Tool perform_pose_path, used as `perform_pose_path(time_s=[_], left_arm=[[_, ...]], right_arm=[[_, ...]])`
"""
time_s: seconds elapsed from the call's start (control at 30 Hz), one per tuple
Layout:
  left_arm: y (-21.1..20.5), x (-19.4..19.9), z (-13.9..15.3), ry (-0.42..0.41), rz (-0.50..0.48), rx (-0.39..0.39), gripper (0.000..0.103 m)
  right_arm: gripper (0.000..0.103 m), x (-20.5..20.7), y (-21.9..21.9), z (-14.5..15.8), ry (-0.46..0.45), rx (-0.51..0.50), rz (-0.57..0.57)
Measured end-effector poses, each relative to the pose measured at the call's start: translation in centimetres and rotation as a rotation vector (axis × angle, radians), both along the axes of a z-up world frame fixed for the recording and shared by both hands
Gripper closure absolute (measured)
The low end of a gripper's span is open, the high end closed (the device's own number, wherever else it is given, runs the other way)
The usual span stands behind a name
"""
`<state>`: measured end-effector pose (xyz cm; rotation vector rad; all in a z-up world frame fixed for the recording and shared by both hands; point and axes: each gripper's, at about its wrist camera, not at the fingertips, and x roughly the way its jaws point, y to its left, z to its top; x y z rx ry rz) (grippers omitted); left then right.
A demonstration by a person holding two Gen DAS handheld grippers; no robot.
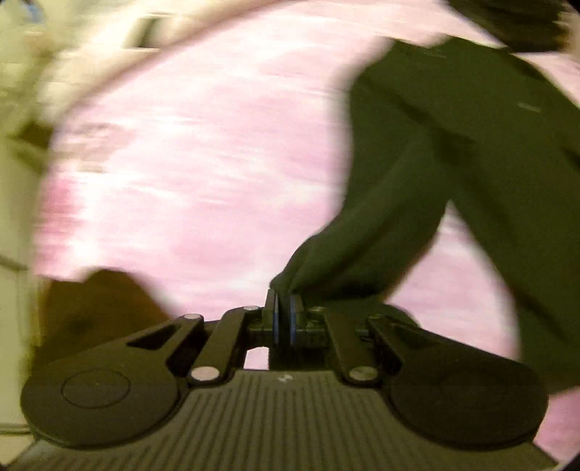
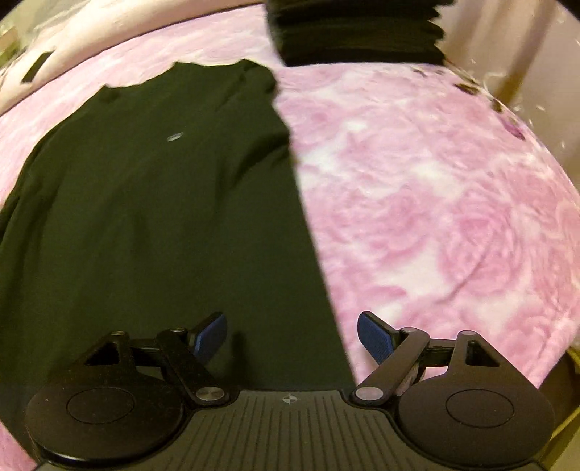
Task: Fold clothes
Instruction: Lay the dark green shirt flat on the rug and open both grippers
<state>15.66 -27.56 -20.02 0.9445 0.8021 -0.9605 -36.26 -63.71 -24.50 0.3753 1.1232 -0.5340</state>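
Dark green fabric is pinched between the clenched pads of the left gripper (image 1: 283, 314): a sleeve or corner of the green garment (image 1: 471, 152), which rises from the jaws and stretches away to the far right in the blurred left wrist view. Right gripper (image 2: 291, 335) is released, jaws wide, nothing between them, hovering over the near right edge of the same garment (image 2: 152, 203), which lies mostly flat on the pink rose-print blanket (image 2: 417, 203).

Risks, as judged:
- Left grip takes only a small bite of cloth; a quick pull could slip it out and drop the fold.
- Only one gripper holds, so dragging may shift the whole garment across the blanket instead of folding it.
- Soft blanket may bunch under the garment and skew the crease.
- Right jaws straddle the hem line; closing here could catch blanket along with cloth.

Farther off: a stack of dark folded clothes (image 2: 359, 32) at the blanket's far edge. Room beyond is pale, blurred; a brown shape (image 1: 98, 308) sits near left, unidentified.
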Motion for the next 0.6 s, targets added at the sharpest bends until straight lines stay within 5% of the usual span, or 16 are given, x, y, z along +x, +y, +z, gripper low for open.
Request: perform_pose_path(time_s=[0.1, 0.23, 0.27, 0.4, 0.6], left_arm=[[-0.3, 2.8, 1.5, -0.075, 0.098, 0.043, 0.096], [-1.5, -1.3, 2.2, -0.115, 0.055, 0.034, 0.089], [-2.3, -3.5, 1.9, -0.096, 0.040, 0.040, 0.089], [-4.5, -12.1, 1.0, 0.008, -0.026, 0.055, 0.086], [-7.8, -21.2, 0.1, 0.134, -0.081, 0.043, 0.077]], right_arm=[[0.025, 0.0, -1.1, -1.4, 0.033, 0.039, -0.003], [0.074, -0.4, -2.1, -3.0, 0.055, 0.112, 0.023], [0.095, -0.4, -2.4, -2.9, 0.057, 0.126, 0.046], [0.099, -1.0, -5.8, 1.8, 0.050, 0.050, 0.148], [0.100, -4.6, -19.4, 9.1, 0.095, -0.407, 0.109]])
